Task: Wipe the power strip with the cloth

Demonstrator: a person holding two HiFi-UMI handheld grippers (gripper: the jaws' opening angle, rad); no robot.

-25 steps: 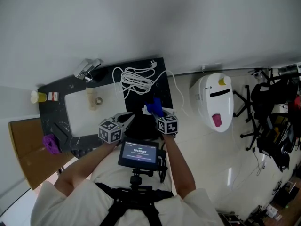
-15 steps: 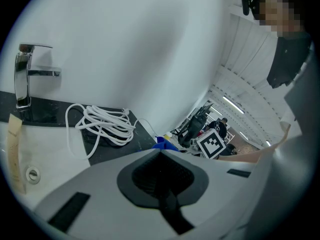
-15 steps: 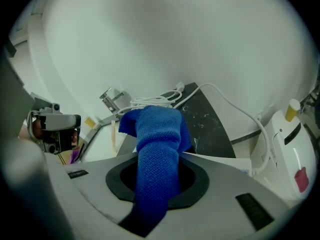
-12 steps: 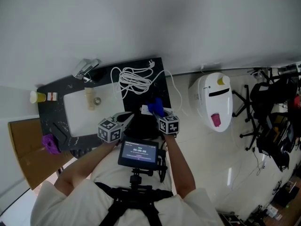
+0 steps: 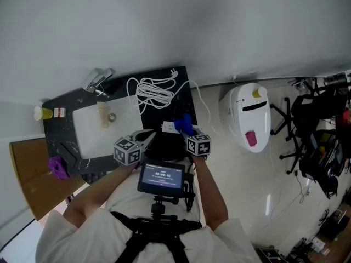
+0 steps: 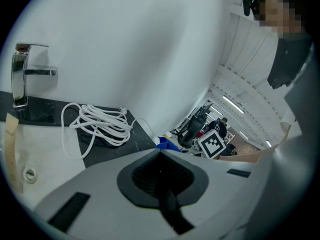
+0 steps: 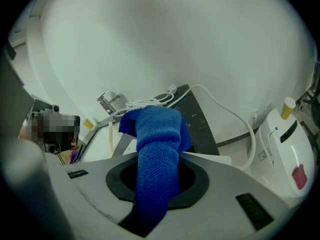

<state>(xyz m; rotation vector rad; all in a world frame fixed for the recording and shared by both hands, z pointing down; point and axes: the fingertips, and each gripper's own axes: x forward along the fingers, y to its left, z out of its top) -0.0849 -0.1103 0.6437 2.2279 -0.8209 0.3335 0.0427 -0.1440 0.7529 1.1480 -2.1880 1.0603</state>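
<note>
A blue cloth [image 7: 157, 134] hangs from my right gripper [image 7: 157, 159], which is shut on it. In the head view the cloth [image 5: 184, 123] sits just over the white power strip [image 5: 169, 127] at the black counter's front right edge. The strip's white slab [image 7: 212, 159] shows behind the right jaws. Its white cord lies coiled [image 5: 153, 92] further back on the counter, also visible as the coil [image 6: 102, 121] from the left. My left gripper [image 6: 160, 156] is shut on nothing and hovers beside the right gripper [image 5: 185, 131], the left gripper [image 5: 146, 137] being over the counter's front edge.
A white sink [image 5: 90, 127] with a chrome faucet [image 5: 98, 80] fills the counter's left half. A yellow cup [image 5: 40, 113] and a purple object [image 5: 57, 166] sit at the left. A white appliance [image 5: 250, 116] stands on the floor to the right, dark stands [image 5: 318, 141] beyond.
The counter has drifted slightly up and left in the head view. Both grippers keep their places, and the cloth stays in the right one.
</note>
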